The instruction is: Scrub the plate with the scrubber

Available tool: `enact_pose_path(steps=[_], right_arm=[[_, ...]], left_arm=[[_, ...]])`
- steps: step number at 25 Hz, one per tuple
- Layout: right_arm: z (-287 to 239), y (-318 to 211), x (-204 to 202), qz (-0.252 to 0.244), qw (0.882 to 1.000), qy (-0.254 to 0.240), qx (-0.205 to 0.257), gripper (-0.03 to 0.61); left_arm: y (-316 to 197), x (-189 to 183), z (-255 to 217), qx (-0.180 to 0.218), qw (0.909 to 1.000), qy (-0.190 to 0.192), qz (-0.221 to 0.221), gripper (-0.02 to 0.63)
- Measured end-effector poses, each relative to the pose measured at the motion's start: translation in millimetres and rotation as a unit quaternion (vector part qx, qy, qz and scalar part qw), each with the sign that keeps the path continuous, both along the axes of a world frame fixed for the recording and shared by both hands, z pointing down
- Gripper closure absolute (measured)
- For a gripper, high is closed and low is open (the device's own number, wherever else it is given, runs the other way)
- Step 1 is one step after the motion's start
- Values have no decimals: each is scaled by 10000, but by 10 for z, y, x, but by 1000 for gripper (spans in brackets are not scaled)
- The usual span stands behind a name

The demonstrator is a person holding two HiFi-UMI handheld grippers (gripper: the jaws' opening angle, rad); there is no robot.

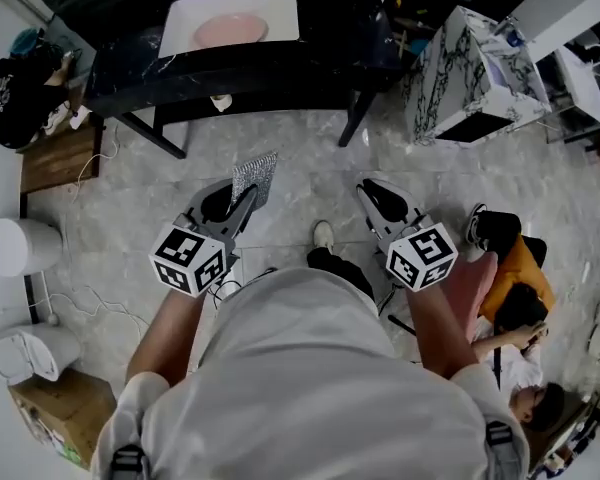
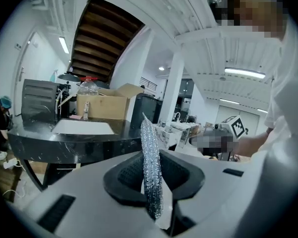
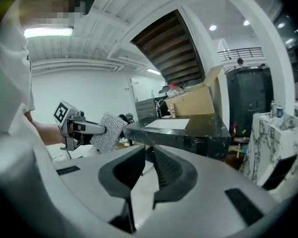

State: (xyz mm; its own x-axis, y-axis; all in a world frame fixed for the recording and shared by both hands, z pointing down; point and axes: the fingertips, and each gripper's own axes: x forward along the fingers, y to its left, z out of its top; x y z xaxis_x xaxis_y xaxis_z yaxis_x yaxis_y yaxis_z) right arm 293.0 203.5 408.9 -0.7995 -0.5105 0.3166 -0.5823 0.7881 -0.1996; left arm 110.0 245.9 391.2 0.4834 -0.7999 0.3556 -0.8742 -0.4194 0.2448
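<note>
standing well back from the black table [image 1: 330, 53], with a stretch of floor [image 1: 310, 158] in between. pinching the scrubber [image 1: 253, 180] in the left gripper [image 1: 246, 200], clamped along its lower edge, leaving most of the silvery sheet free above the pads and showing edge-on in the left gripper view. carrying nothing in the right gripper [image 1: 373, 192], with its pads drawn nearly together and only a thin slit between them. looking ahead to the plate [image 1: 230, 30], pink and shallow, lying flat on a white mat [image 1: 180, 30] on that table, well apart from both grippers and not yet touched. judging the scrubber to be light, thin and floppy, a glittery mesh likely to fold over once pressed down; so better held deep and low as now, with enough sheet left free to lie flat against the plate. judging the plate to be stiff, smooth and probably slippery, perhaps breakable, though impossible to tell the material from here. likely to slide or spin on the mat under a sideways rub. best to steady it at the near rim with the right gripper, opening the pads wider first, and to rub with moderate pressure toward the middle rather than out past the edge.
</note>
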Motion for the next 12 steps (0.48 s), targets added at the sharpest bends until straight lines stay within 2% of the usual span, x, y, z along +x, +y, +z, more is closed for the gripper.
enact_pose_path(steps=[6,12], right_arm=[[-112,-1057,-19,-770,9970,-106,-25,545],[-36,-1825,-235,-1145,9931,-241,-124,545]], left_arm=[[-681,76,-176,-11,9971,-169,-746,537],[-1061,14,-206,-83,9920,-348,-1212,537]])
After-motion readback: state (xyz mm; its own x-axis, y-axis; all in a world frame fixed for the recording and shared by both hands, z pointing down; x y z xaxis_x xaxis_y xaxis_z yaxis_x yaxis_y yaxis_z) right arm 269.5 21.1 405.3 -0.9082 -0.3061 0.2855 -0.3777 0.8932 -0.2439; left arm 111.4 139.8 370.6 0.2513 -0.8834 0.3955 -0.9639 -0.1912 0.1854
